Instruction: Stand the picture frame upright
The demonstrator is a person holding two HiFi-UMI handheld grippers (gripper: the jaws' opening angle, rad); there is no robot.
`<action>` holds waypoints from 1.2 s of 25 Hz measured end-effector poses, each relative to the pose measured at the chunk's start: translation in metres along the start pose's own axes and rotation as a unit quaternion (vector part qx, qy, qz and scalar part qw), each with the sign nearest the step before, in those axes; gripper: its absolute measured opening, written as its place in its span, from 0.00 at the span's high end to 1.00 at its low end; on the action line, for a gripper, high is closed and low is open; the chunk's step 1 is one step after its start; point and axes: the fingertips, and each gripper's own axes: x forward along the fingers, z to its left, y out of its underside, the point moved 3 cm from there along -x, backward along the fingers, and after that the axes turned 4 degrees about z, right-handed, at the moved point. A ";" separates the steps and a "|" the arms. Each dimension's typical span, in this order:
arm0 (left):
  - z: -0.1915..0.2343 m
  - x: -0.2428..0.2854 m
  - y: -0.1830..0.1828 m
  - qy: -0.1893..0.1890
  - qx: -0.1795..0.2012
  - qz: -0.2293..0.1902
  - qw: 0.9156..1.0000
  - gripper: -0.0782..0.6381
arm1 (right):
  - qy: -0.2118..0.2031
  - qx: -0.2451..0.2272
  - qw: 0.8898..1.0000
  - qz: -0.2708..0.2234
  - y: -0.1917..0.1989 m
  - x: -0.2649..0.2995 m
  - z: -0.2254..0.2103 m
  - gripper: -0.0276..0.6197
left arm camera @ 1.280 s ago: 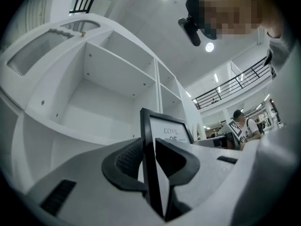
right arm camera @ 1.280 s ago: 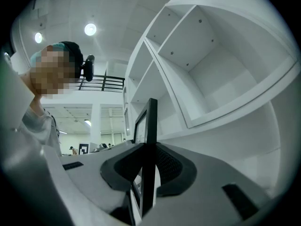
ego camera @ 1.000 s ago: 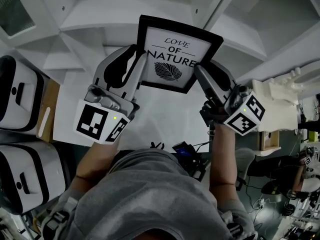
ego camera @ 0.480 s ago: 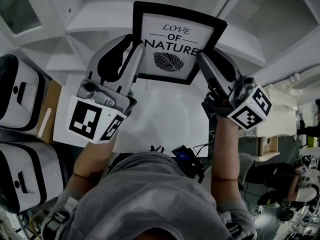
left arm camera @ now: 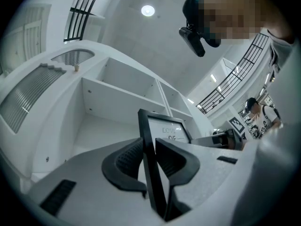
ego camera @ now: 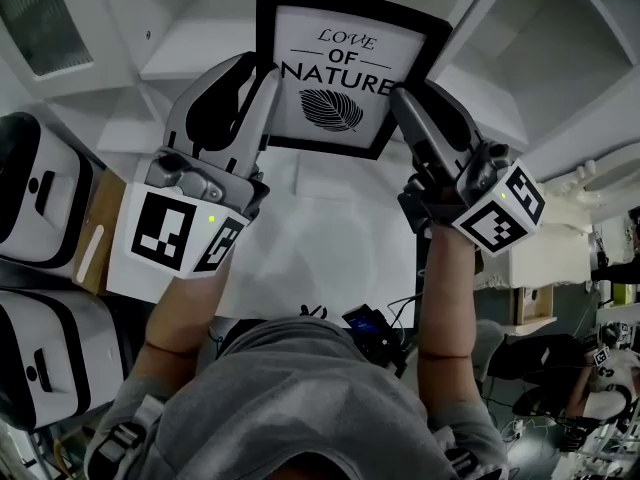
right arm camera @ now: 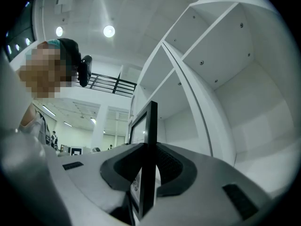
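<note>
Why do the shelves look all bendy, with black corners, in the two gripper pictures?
Left gripper view: a wide-angle lens curves the white shelves and leaves black corners; the picture frame looms large, being so close. Right gripper view: same bending and black corners, plus bright ceiling lamps. Head view: dimmer and greyish, straight shelf edges bowed too.

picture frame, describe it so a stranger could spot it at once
At the top of the head view stands a white shelf unit. In front of it the left gripper and right gripper clamp a black-rimmed rectangular picture frame by its sides. Only it has a dark border, a leaf print and the words LOVE OF NATURE.
</note>
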 end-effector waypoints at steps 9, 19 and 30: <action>0.000 0.001 0.002 -0.010 0.007 -0.023 1.000 0.79 | 0.012 -0.017 1.000 -0.016 -0.001 -0.002 0.004 0.82; -0.005 0.001 0.001 -0.030 0.040 -0.046 0.998 0.79 | 0.034 -0.067 0.996 -0.042 0.003 -0.009 0.013 0.82; 0.111 0.074 -0.026 -0.041 0.051 -0.021 0.998 0.79 | 0.079 -0.087 0.993 -0.027 -0.036 0.111 -0.037 0.82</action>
